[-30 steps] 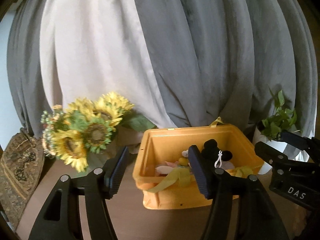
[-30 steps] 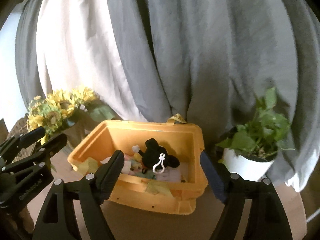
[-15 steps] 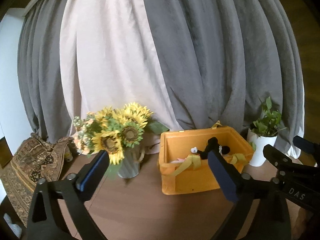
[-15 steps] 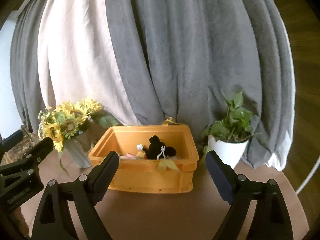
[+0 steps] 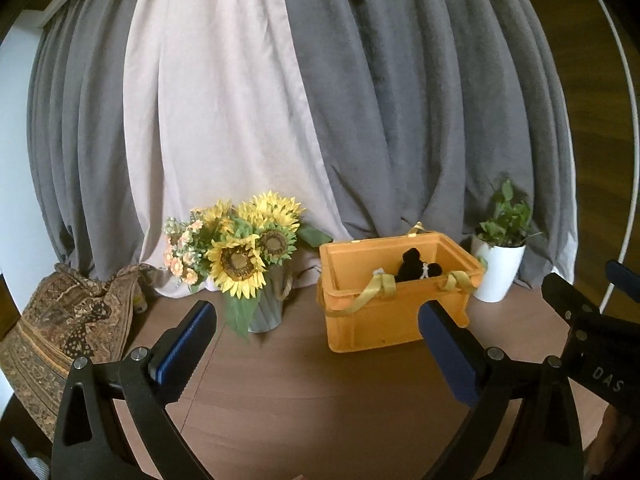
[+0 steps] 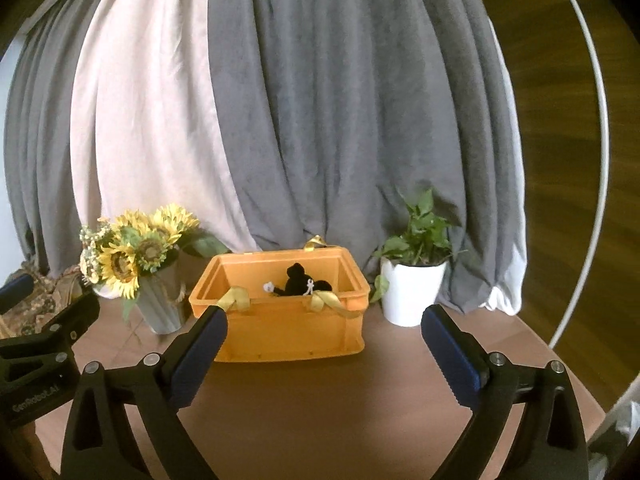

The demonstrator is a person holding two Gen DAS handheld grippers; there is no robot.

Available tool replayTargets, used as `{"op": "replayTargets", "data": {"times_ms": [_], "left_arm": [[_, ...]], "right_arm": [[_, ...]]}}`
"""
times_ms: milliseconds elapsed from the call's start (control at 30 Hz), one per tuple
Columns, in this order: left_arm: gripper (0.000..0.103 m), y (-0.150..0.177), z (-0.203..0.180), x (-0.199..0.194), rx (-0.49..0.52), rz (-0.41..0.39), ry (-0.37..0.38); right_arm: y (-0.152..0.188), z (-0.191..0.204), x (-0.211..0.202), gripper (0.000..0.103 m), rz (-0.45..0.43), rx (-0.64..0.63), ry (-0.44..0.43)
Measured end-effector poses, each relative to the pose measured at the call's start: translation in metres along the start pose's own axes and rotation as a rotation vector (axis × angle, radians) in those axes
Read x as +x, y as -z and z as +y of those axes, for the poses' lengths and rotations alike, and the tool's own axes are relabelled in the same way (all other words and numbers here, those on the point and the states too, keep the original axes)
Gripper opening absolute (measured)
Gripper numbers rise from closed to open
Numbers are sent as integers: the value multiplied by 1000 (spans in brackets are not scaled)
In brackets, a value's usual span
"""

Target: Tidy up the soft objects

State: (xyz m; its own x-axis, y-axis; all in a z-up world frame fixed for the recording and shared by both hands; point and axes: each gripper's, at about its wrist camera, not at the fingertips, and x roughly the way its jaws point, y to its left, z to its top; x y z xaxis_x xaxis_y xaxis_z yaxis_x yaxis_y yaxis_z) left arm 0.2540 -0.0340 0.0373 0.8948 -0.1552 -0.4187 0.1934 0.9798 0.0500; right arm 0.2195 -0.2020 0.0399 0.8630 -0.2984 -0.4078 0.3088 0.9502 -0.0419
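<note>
Both grippers hang over the brown table (image 6: 320, 408) with nothing in them. On the left gripper (image 5: 316, 338) the blue-padded fingers (image 5: 188, 344) stand wide apart, only bare tabletop between them. The right gripper (image 6: 324, 338) is spread just as wide, and its jaws have just been opening; nothing sits between them either, though the lower front of the crate shows through the gap from its own camera.

An orange crate (image 6: 288, 332) stands on the table near the back, well apart from both tools. Inside it a black plush toy (image 6: 298, 280) with round ears and a small white clip pokes above the front rim, and a small white bit of another soft thing (image 6: 269, 287) shows just beside it. Yellow ribbon (image 6: 236, 296) drapes over the front edge in two places.

A grey vase of sunflowers (image 5: 248, 248) stands to one side of the crate, a white pot with a green plant (image 6: 416, 268) to the other. Grey and pale curtains (image 5: 360, 100) hang behind everything, and a patterned cloth (image 5: 68, 324) lies by the sunflowers.
</note>
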Motion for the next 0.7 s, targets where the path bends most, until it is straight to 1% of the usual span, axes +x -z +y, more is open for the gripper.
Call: {"op": "replayTargets", "data": {"times_ms": [267,400,500,700], "left_arm": [[103,3,-2,-32,-4,-33,-1],[103,7,-6,-56,-6,-57,-27],[103,10,-9,-72,-14,-59,-42],[103,22,-15,-108,-23,-55,-45]], "right_arm": [[1,-2,-34,99,-31,1,10],[3,-9,-50,99,-42,2,8],[6,-15,-64,99,-49,2,-1],[11,-29,-96,99,-52,-8,-14]]}}
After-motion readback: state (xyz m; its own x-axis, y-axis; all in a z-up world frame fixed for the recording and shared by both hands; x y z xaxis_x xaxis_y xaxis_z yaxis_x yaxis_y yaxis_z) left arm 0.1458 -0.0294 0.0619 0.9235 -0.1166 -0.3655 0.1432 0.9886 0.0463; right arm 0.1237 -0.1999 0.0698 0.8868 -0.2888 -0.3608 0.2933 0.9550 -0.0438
